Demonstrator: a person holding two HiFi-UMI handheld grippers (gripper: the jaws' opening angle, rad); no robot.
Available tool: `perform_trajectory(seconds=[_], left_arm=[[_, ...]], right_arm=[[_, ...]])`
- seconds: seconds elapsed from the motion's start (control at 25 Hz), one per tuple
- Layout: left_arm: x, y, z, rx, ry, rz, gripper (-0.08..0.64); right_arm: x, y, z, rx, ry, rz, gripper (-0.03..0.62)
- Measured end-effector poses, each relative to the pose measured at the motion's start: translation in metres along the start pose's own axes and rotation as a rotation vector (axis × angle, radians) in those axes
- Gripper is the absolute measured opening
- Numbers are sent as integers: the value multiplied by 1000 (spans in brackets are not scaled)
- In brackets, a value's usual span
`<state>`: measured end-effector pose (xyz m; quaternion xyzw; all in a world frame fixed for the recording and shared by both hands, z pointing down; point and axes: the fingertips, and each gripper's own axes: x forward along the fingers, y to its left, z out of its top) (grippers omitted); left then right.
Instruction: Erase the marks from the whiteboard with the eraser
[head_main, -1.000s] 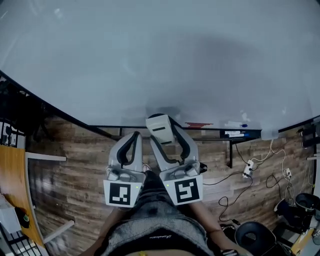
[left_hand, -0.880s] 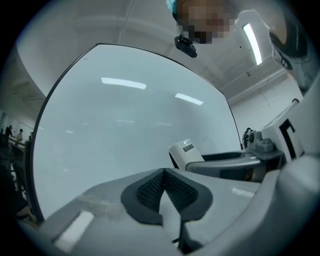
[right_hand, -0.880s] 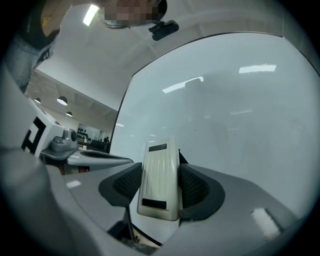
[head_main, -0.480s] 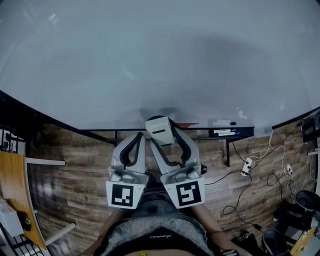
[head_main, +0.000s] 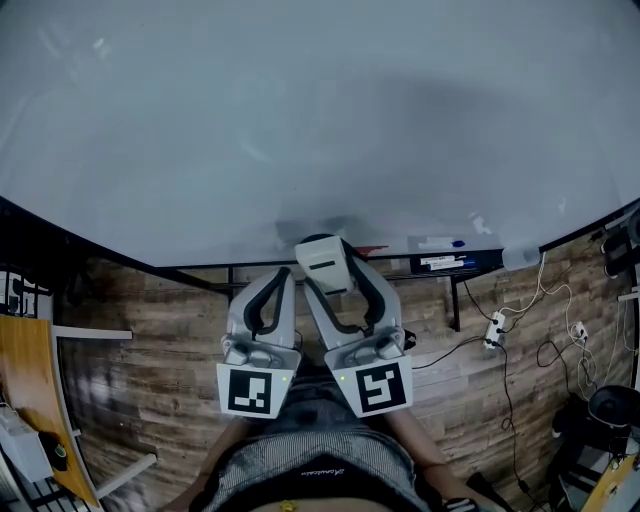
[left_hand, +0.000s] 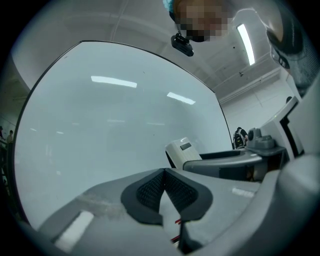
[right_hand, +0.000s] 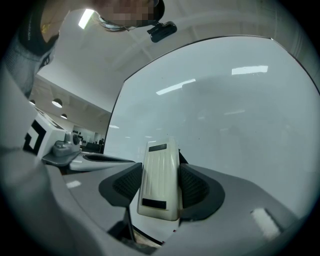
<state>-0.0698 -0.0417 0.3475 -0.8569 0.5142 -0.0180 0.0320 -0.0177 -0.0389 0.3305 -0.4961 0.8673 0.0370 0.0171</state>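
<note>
The right gripper (head_main: 336, 283) is clamping the white eraser (right_hand: 159, 181) between its two pads, holding it in the lower centre of the head view, right at the bottom edge of the whiteboard (head_main: 300, 120); I cannot tell whether the eraser is touching the board. The left gripper (left_hand: 164, 192) is sitting just to its left with its jaws pressed together on nothing. The whiteboard is filling the upper half of the head view, with its marker tray (head_main: 445, 263) running along the lower right above the wooden floor (head_main: 150, 350).
</note>
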Motion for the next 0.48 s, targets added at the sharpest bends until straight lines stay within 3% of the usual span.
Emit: perform_trajectory(seconds=[0.48], left_arm=[[-6, -4, 0, -1, 10, 1, 3]], right_arm=[[-5, 9, 4, -14, -3, 12, 239]])
